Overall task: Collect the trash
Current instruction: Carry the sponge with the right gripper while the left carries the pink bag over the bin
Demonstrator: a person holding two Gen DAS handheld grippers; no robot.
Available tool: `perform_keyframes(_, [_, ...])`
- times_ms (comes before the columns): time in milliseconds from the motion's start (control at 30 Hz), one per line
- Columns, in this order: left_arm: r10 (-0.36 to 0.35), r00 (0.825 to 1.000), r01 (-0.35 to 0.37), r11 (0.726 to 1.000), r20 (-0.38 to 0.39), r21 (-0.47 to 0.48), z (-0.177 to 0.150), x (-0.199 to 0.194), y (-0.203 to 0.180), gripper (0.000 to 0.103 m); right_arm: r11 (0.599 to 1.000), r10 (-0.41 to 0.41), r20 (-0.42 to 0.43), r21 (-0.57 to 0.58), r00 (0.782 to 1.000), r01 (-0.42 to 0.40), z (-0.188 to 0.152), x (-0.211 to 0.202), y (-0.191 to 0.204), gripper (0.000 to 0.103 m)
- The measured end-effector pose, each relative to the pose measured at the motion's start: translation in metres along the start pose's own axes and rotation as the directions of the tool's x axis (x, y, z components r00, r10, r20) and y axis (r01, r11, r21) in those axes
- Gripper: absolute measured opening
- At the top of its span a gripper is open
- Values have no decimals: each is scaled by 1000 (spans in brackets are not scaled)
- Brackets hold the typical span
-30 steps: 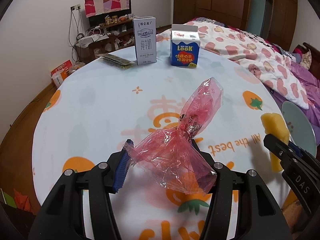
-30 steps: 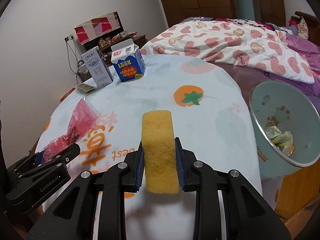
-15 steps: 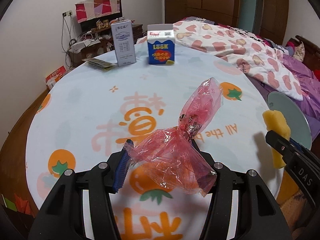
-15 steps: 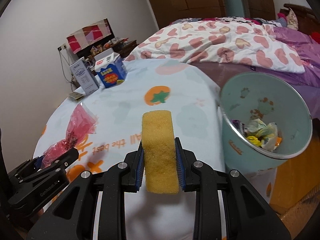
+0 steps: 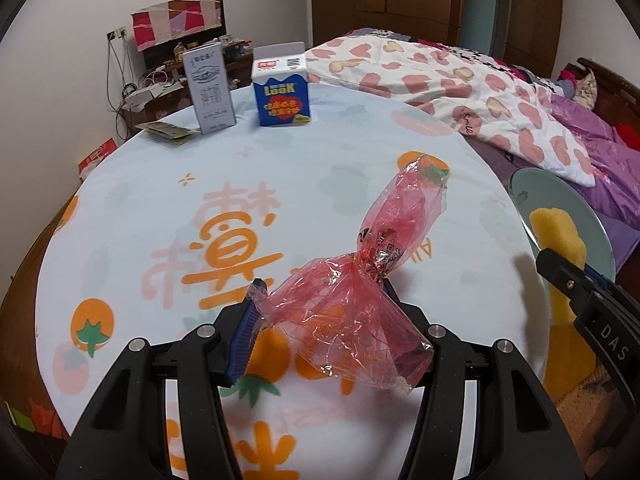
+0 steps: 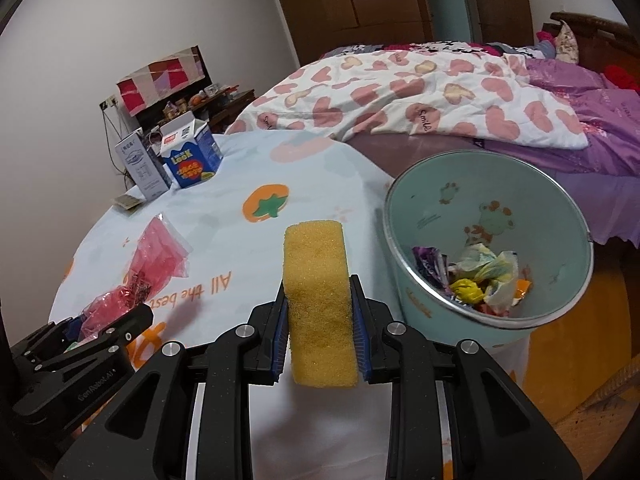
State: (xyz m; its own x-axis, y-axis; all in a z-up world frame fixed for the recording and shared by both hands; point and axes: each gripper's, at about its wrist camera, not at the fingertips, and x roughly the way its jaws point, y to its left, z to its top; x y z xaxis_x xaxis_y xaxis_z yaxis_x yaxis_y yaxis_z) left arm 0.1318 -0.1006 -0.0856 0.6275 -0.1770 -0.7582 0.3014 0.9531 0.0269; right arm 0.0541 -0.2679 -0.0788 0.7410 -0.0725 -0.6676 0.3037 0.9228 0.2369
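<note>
A: Starting with the left wrist view, what has the left gripper (image 5: 320, 312) got?

B: Its jaws stand about half open around a crumpled red cellophane wrapper (image 5: 360, 280), bunched between the pads and lifted above the round table (image 5: 132, 200). At the far edge stand a grey milk carton (image 5: 210, 90) and a blue Look carton (image 5: 282, 90), with a flat sachet (image 5: 166, 131) beside them, none of them collected yet.

A: And the right wrist view?

B: The right gripper (image 6: 320, 336) is closed narrowly on a yellow sponge (image 6: 318, 300), held upright over the table's near edge. The pale green trash bin (image 6: 420, 308) sits just right of it, with wrappers already inside.

A: So where does the job stand?

B: Partway, I'd judge: two pieces are in hand but not dropped, and three remain on the table.
</note>
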Motion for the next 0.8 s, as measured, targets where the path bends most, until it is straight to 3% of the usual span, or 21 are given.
perform_keyframes(800, [-58,998,57,997,11,51,12,6,-35,56,997,-71,33,-23,997,71,6,-14,-16,28])
